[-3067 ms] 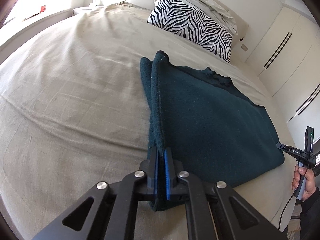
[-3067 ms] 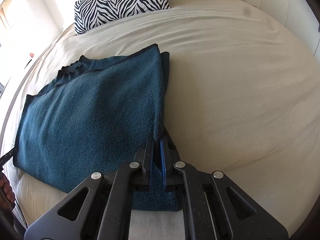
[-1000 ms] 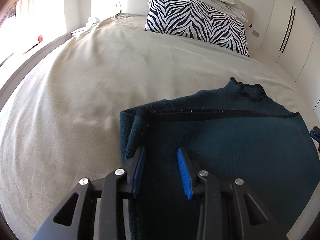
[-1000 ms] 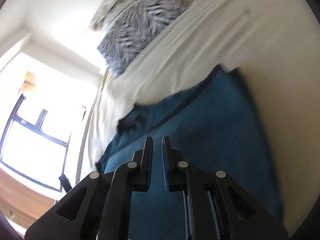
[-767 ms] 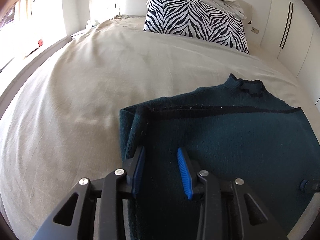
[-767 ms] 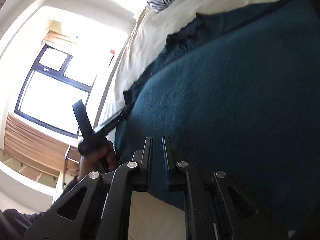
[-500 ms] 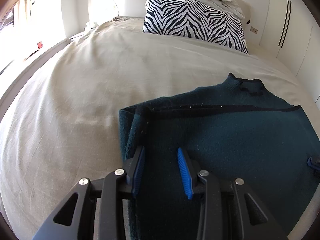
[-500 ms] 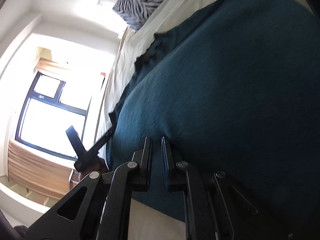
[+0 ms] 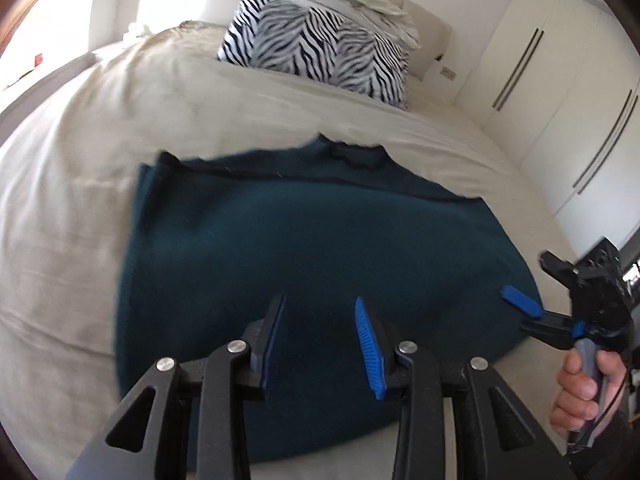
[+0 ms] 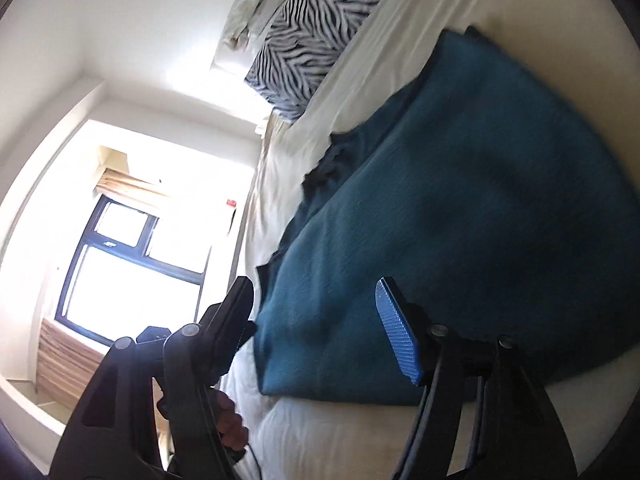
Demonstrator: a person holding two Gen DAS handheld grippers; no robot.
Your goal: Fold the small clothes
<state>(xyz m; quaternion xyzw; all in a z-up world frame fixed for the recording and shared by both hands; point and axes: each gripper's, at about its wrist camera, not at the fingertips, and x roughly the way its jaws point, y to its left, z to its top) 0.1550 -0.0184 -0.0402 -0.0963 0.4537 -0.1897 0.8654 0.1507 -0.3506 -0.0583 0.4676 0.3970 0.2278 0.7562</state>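
The dark teal sweater [image 9: 312, 248] lies folded flat on the bed [image 9: 80, 184], spread out ahead of and beneath my left fingers [image 9: 367, 344]. Its collar edge sits at the far side from them, toward the zebra-print pillow [image 9: 320, 56]. My left gripper [image 9: 320, 344] hangs over the near part of the sweater with its blue pads standing apart and nothing pinched between them; I cannot tell whether the tips touch the cloth. My right gripper [image 10: 320, 332] has just been opening: its fingers [image 10: 398, 340] now stand wide apart at the sweater's near corner, with cloth showing in the gap but neither pad pressing on it. From my left view that gripper sits off to the right at the sweater's edge, my right hand [image 9: 580, 392] wrapped round its handle. Beyond it stand pale wardrobe doors [image 9: 568, 92].
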